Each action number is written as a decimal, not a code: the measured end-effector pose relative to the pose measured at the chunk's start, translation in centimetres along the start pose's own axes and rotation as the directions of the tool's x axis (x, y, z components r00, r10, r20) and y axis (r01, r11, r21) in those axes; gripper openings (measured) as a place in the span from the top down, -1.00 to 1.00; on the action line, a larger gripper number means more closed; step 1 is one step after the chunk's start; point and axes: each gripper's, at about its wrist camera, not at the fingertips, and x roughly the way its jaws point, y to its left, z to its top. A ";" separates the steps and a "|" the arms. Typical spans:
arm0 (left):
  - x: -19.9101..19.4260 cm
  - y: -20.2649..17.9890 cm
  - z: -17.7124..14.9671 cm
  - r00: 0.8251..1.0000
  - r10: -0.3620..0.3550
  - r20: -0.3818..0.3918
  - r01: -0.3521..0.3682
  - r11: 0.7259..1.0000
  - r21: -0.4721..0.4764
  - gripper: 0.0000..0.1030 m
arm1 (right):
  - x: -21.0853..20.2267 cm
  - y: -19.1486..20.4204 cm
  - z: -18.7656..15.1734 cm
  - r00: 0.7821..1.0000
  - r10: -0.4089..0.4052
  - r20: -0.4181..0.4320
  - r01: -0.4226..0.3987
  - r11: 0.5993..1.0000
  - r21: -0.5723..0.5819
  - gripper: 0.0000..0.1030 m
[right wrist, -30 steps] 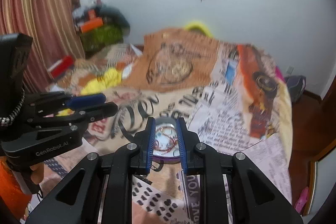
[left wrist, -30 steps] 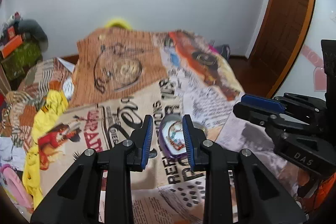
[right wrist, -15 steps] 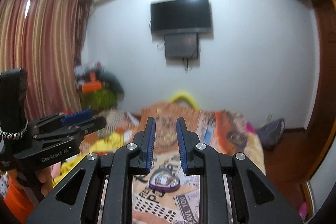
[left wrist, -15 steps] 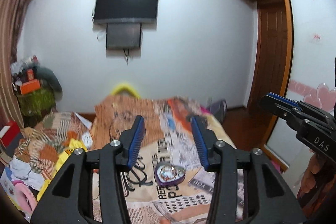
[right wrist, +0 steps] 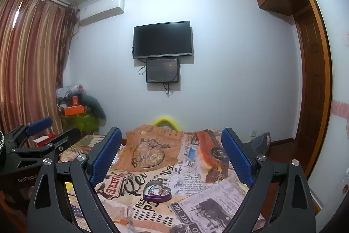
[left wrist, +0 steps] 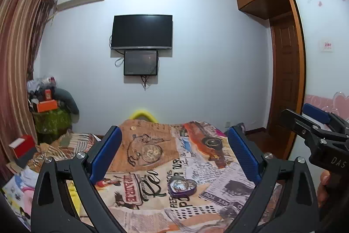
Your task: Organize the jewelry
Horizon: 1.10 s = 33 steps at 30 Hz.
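On bedspread point(left wrist: 152, 169) — heart tin point(left wrist: 182, 187) alone; both hand-held grippers point(left wrist: 174, 158) point(right wrist: 171, 156) just spread wide, empty.

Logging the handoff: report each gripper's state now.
Left gripper: open, holding nothing; jaws just opened.
Right gripper: open, holding nothing; jaws just opened.

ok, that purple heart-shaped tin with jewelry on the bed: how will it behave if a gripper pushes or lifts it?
The purple heart-shaped tin looks rigid, so it probably keeps its shape. It sits low and flat on the soft printed bedspread, so it likely drags, not rolls. It looks open-topped, so the loose jewelry may spill if tilted.
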 end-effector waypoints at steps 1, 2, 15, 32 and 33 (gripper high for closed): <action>-0.2 0.0 -0.1 1.000 -0.001 -0.003 0.001 1.000 -0.004 -0.90 | 0.0 0.0 0.0 1.000 0.002 -0.001 -0.002 1.000 0.002 -0.77; -0.4 -0.1 -0.1 1.000 0.001 -0.004 -0.001 1.000 -0.003 -0.90 | -0.1 -0.2 0.0 1.000 0.002 -0.001 -0.002 1.000 0.001 -0.77; -0.4 0.1 -1.2 0.999 0.026 -0.041 -0.026 1.000 -0.015 -0.91 | -1.4 -0.8 -1.0 0.999 0.006 -0.032 -0.006 1.000 -0.012 -0.77; 0.1 0.4 -1.6 0.997 0.034 -0.069 -0.037 0.998 -0.042 -0.91 | -1.1 -0.6 -1.2 0.997 0.014 -0.075 -0.016 1.000 -0.016 -0.77; 0.2 0.4 -1.7 0.997 0.034 -0.069 -0.037 0.998 -0.042 -0.91 | -1.1 -0.6 -1.1 0.997 0.016 -0.077 -0.017 1.000 -0.014 -0.77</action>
